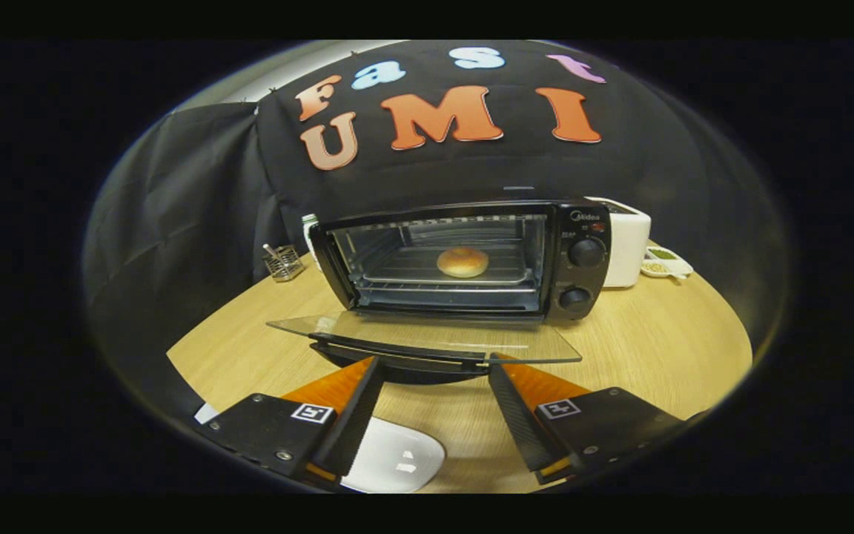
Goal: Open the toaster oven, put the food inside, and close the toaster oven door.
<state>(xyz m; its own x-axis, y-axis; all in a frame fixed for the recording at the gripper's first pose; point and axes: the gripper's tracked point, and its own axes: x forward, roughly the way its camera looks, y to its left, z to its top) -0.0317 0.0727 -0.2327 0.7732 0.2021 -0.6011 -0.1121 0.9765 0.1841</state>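
A black toaster oven stands on the round wooden table with its glass door folded down flat toward me. A round bun lies on the wire rack inside the oven cavity. My gripper is open, with its fingertips just under the front edge and handle of the lowered door. Nothing sits between the fingers.
A white plate lies on the table beneath my left finger. A wire cutlery holder stands left of the oven, a white appliance and a small dish to its right. Black cloth walls close in behind.
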